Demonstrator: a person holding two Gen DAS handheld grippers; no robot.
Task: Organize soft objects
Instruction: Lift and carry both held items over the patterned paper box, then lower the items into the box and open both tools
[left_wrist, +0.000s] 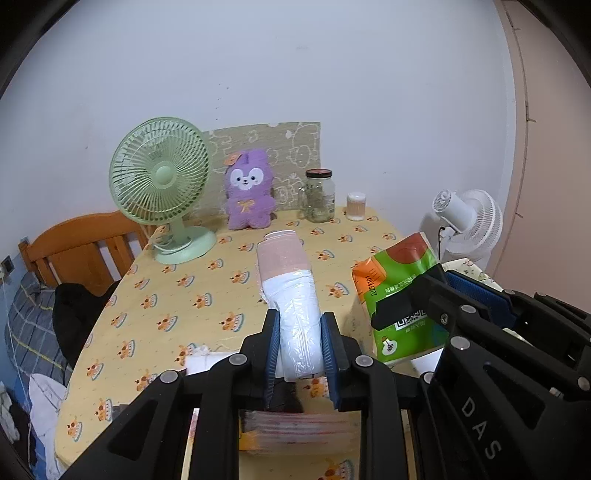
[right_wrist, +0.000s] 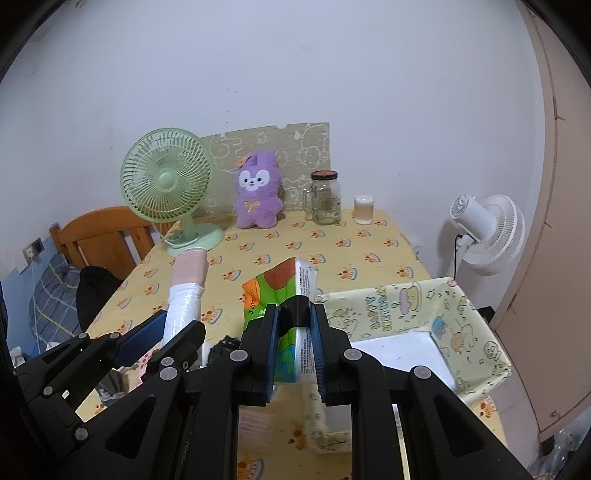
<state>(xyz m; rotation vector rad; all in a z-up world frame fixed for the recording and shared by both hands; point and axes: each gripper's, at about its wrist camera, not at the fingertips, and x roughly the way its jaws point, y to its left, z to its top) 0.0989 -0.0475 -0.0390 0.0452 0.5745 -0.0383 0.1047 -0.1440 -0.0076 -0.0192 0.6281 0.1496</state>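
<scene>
Both items are lifted above the table (left_wrist: 177, 295) at once, so the step in hand looks like the carry toward storage. On the left, the left gripper (left_wrist: 300, 347) is clamped on the white plastic end of a roll of bags (left_wrist: 291, 291), whose pink end sticks out ahead, clear of the yellow cloth. To its right, the right gripper (right_wrist: 295, 350) squeezes a green and orange tissue pack (right_wrist: 280, 295), which is dented between the pads and tipped upward. Further right stands the fabric basket (right_wrist: 480, 321) with cartoon print; its white floor looks bare, though the near part is hidden. The next move probably calls for swinging each load over the rim before letting go. At the back, the glass jar (right_wrist: 327, 199) holds little that can be made out.
</scene>
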